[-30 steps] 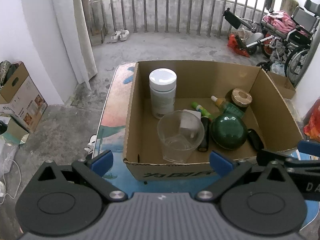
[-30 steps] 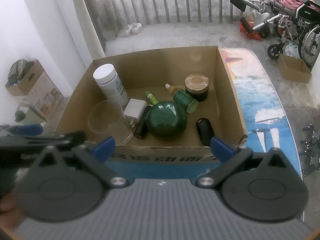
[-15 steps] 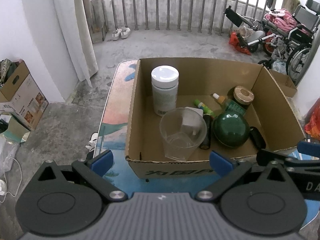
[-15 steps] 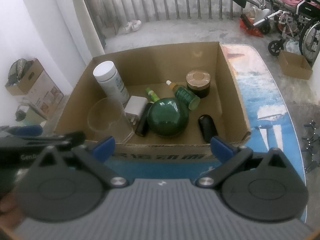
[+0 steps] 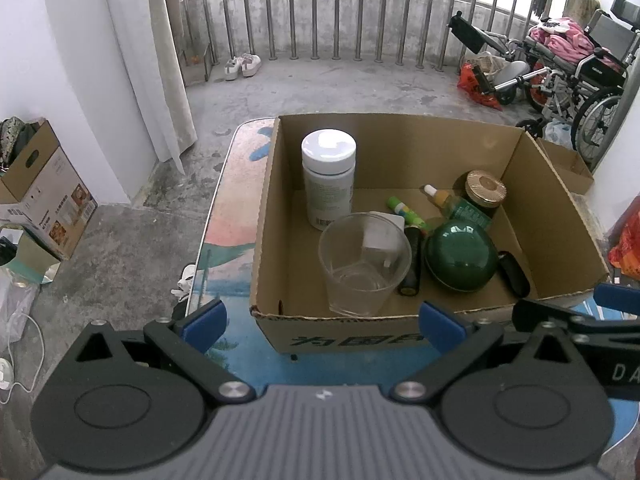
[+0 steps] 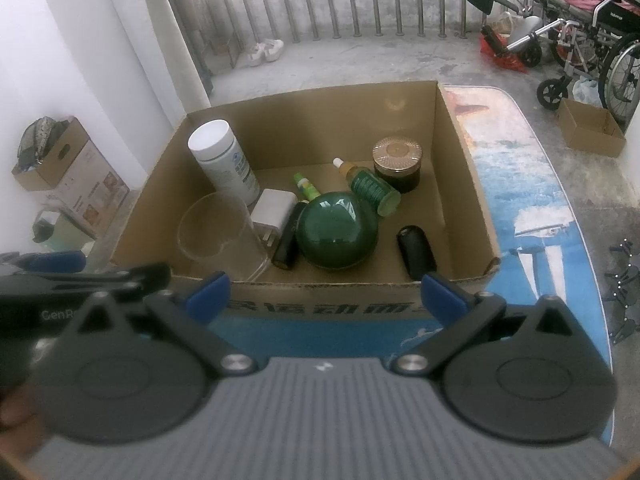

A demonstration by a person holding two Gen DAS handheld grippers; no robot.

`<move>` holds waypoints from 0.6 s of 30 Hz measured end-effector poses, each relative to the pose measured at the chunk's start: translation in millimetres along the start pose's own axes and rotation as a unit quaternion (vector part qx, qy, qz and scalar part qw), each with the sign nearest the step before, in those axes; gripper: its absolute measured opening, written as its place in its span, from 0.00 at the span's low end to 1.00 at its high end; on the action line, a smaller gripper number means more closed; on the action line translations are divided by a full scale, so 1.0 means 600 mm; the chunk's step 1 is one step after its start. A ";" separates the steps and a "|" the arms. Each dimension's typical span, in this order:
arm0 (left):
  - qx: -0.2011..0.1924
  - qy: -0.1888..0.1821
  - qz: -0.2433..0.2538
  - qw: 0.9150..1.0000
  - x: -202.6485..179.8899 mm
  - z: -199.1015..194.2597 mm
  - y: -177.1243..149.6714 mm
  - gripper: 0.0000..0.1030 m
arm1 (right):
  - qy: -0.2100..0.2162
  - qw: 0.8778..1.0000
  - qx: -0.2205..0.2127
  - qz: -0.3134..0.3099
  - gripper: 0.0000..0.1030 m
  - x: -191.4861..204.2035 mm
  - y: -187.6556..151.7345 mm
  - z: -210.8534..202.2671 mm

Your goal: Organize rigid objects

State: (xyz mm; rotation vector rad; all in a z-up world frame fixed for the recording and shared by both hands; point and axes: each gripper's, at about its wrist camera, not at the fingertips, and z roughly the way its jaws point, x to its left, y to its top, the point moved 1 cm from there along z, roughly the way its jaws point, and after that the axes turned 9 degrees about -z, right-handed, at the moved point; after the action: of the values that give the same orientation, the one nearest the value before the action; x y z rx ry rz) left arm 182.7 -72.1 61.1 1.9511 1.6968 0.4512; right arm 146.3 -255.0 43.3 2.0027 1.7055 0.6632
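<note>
the left gripper (image 5: 322, 322) hangs just in front of the near wall of the cardboard box (image 5: 280, 184), its blue-tipped fingers (image 5: 204, 325) spread wide with nothing between them. the right gripper (image 6: 325, 294) is held the same way beside it, jaws wide apart and empty, and its dark finger also shows at the right edge of the left view.

just past the near wall, at the left of the box floor, stands a clear plastic cup (image 5: 364, 262), upright. behind it stands a tall white bottle (image 5: 329, 178) with a white lid, near the left wall. a white charger plug (image 6: 274, 212) lies next to the cup, and a slim black tube (image 6: 289, 236) lies touching the plug's right side. a small green tube (image 6: 306, 187) lies behind these. a round dark green jar (image 6: 339, 230) sits in the middle, and a green dropper bottle (image 6: 370, 188) lies tilted against its far side. a dark jar with a gold lid (image 6: 397, 164) stands toward the back right. a black oval case (image 6: 416, 250) lies right of the green jar, near the front wall.

the box rests on a table (image 6: 532, 208) with a blue and pink printed top. beyond it are a concrete floor, metal railings (image 5: 336, 20) and a wheelchair (image 5: 580, 68).
</note>
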 end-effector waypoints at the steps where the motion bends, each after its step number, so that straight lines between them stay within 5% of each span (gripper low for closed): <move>1: 0.000 0.000 0.000 1.000 0.000 0.000 0.000 1.00 | 0.000 1.000 0.000 0.000 0.99 0.000 -0.001 -0.001; 18: 0.003 -0.001 -0.001 1.000 0.000 -0.002 -0.002 1.00 | 0.000 1.000 0.001 0.000 0.99 -0.001 0.000 0.000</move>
State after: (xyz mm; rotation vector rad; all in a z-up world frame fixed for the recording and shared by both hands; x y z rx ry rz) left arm 181.2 -71.8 61.3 1.9517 1.7003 0.4431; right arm 145.9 -255.3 43.3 2.0048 1.7067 0.6626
